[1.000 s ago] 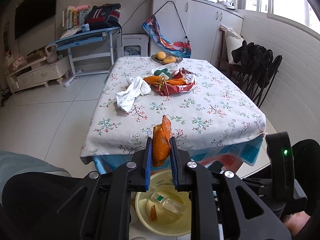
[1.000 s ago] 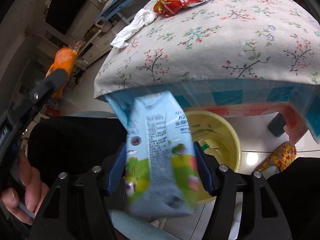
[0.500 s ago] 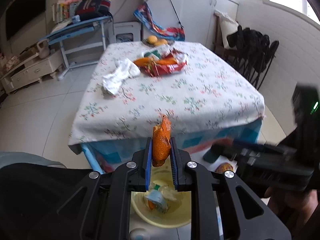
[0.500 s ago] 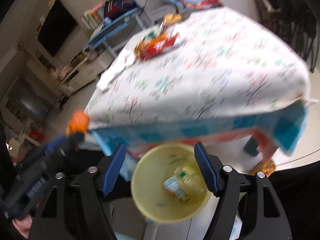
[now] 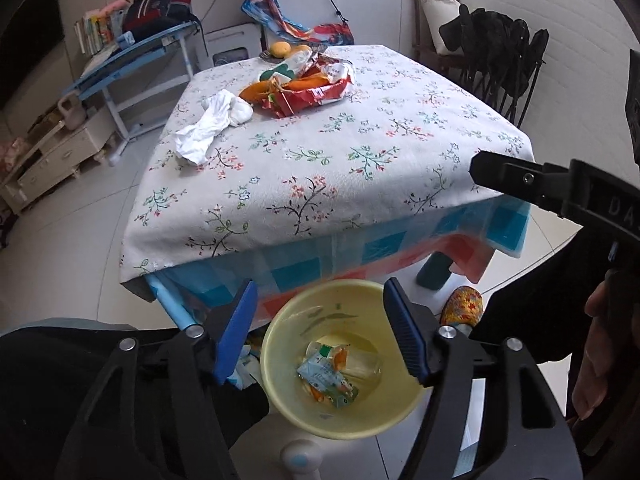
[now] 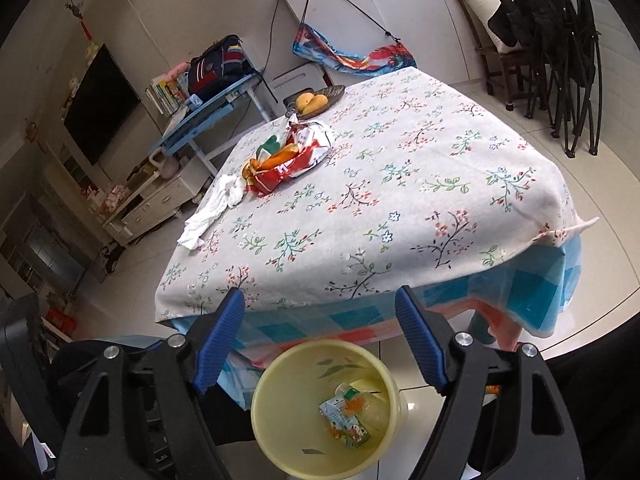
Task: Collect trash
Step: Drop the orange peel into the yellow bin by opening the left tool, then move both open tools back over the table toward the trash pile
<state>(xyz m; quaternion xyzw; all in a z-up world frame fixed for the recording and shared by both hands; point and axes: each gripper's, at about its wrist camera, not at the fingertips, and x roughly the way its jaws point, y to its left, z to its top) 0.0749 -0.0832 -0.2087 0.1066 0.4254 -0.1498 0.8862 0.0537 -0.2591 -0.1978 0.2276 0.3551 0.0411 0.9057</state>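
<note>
A yellow bucket (image 5: 280, 380) (image 6: 272, 420) stands on the floor in front of the table. Inside lie a light-blue drink carton (image 5: 326, 380) (image 6: 348, 420), a clear plastic bottle (image 5: 360, 360) and orange wrapper bits. My left gripper (image 5: 319, 282) hangs over the bucket with its jaws opening and nothing between them. Above the bucket too, my right gripper (image 6: 320, 290) is opening and empty. On the table's far part lie a pile of red and orange wrappers (image 5: 304, 88) (image 6: 288, 164) and a crumpled white cloth (image 5: 212, 124) (image 6: 216, 208).
A floral cloth covers the table (image 5: 320, 184) (image 6: 400, 220), with a plate of yellow fruit (image 6: 316, 100) at its far edge. Folded black chairs (image 6: 560, 60) stand at the right. A blue desk (image 5: 132, 52) and low cabinet are at the left. A slipper (image 5: 460, 304) lies beside the bucket.
The left jaws have opened and the orange wrapper they held is gone from them. The blue carton has left the right jaws and lies in the bucket. Both views now look down into the bucket.
</note>
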